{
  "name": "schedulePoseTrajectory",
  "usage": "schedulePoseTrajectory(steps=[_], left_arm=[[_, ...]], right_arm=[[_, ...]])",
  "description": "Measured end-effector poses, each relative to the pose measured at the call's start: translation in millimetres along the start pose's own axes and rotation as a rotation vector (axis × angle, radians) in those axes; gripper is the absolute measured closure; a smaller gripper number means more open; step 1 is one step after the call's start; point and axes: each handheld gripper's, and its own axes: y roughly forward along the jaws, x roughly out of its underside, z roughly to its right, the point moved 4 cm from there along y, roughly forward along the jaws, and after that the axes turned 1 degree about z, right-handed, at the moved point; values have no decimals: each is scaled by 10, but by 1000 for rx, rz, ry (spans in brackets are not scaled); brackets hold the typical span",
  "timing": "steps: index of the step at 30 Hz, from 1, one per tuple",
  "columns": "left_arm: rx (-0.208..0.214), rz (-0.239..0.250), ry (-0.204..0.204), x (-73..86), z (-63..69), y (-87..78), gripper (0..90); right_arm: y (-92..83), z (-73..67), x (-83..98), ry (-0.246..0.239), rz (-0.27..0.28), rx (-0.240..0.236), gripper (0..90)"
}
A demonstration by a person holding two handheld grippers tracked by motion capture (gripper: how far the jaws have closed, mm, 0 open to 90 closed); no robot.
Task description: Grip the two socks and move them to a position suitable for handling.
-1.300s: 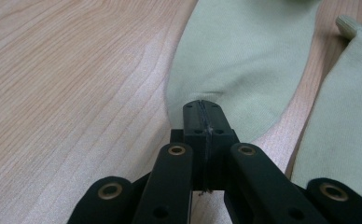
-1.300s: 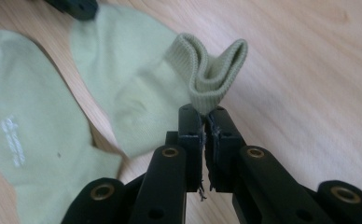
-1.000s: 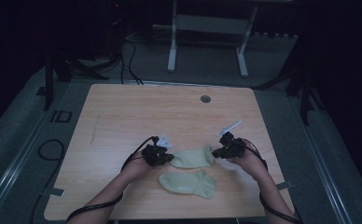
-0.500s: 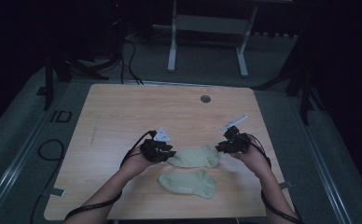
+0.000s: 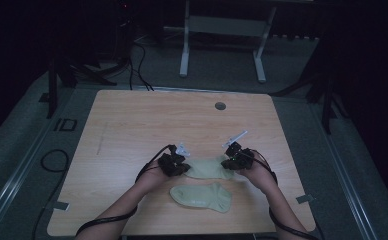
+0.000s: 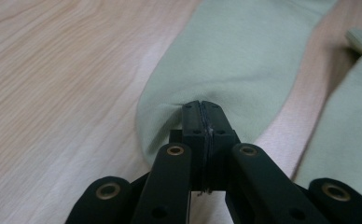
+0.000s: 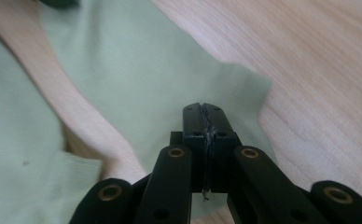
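Sock (image 5: 208, 167) at the frame's lower middle lies lengthwise left-to-right on the tabletop (image 5: 132, 125) between the claws, left claw (image 5: 178, 167) pinched shut on one end, right claw (image 5: 230, 164) on the other, second sock (image 5: 202, 196) just below.

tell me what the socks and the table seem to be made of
Far sock, pinched at both ends by the tongs: soft knit fabric, probably cotton blend, pale green and matte; it puckers where gripped. Near sock: same look. Table: light wood-grain top, likely laminate, smooth with a slight sheen.
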Motion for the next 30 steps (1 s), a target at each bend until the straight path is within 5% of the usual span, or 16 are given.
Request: schedulePoseTrajectory(steps=[4,12,24,30], left_arm=[[-17,-2,-10,6,-67,-8,889],[-55,0,-34,14,-227,-19,888],[-35,10,-60,22,-245,-18,890],[-10,25,-79,11,-214,-63,860]], right_arm=[[104,7,26,2,-29,14,872],[167,96,-81,38,-1,32,872],[189,159,-139,68,-4,26,863],[155,133,-165,67,4,8,787]])
